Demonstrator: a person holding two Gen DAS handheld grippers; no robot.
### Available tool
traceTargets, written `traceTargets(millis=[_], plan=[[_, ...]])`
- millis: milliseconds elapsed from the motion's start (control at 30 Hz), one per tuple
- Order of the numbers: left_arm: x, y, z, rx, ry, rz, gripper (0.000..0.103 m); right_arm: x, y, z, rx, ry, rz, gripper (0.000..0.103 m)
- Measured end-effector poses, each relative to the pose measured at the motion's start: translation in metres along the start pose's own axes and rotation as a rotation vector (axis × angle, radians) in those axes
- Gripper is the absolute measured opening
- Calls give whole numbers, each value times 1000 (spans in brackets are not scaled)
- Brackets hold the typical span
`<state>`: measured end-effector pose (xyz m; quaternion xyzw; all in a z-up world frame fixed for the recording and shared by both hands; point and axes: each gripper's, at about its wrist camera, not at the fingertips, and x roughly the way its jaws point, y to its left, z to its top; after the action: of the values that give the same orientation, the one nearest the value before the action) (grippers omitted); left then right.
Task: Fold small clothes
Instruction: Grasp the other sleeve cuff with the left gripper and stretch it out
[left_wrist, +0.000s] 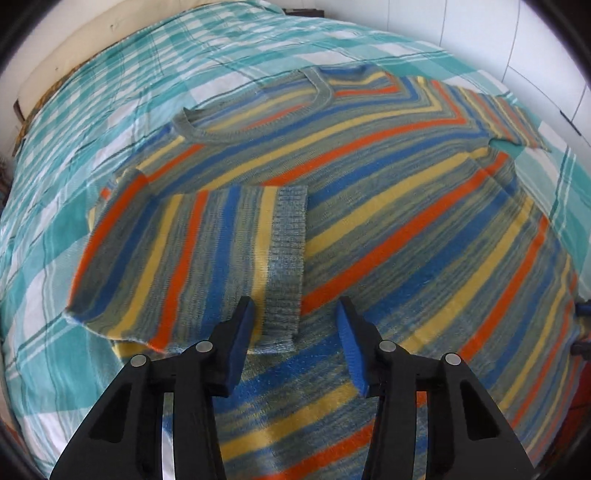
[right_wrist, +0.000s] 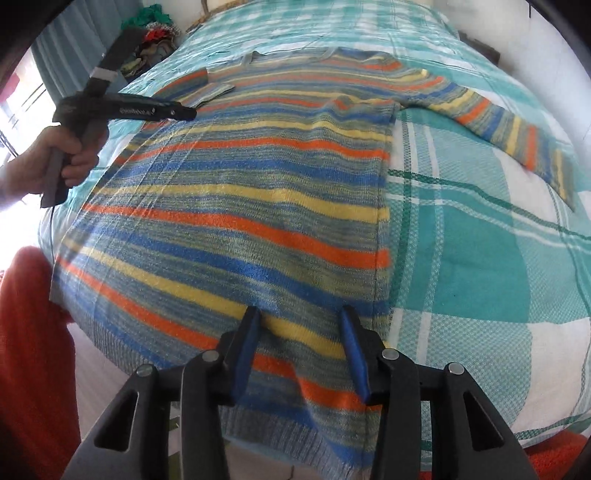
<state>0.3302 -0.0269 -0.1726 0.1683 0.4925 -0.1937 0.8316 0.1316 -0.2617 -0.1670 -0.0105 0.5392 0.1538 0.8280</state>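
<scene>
A striped knit sweater in blue, orange, yellow and grey lies flat on the bed, also in the right wrist view. Its left sleeve is folded across the body, cuff toward the middle. The right sleeve stretches out sideways on the bedspread. My left gripper is open and empty, just above the body beside the folded cuff; it also shows in the right wrist view. My right gripper is open and empty above the sweater's hem.
The bed carries a teal and white checked bedspread. A pile of clothes lies beyond the bed's far left corner. A white wardrobe stands at the far right. Red-orange fabric shows at the near edge.
</scene>
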Motion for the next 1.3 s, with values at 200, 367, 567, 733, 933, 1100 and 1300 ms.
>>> traceTargets(millis=[200, 367, 567, 733, 933, 1100, 1300], plan=[[-29, 65, 7, -323, -47, -39, 3, 2, -2, 2, 14, -2, 9, 45], [-103, 218, -69, -991, -249, -11, 2, 2, -5, 3, 19, -8, 15, 45], [-108, 281, -154, -1187, -153, 178, 2, 4, -2, 3, 10, -8, 6, 47], [-106, 272, -169, -1191, -136, 235, 2, 6, -1, 4, 8, -7, -2, 49], [-92, 273, -199, -1288, -72, 292, 1, 6, -2, 4, 8, -12, 0, 49], [-83, 268, -212, -1295, -35, 291, 1, 7, -2, 4, 7, -12, 0, 49], [-73, 269, -212, -1274, -7, 308, 1, 7, -2, 4, 7, -13, -3, 49]])
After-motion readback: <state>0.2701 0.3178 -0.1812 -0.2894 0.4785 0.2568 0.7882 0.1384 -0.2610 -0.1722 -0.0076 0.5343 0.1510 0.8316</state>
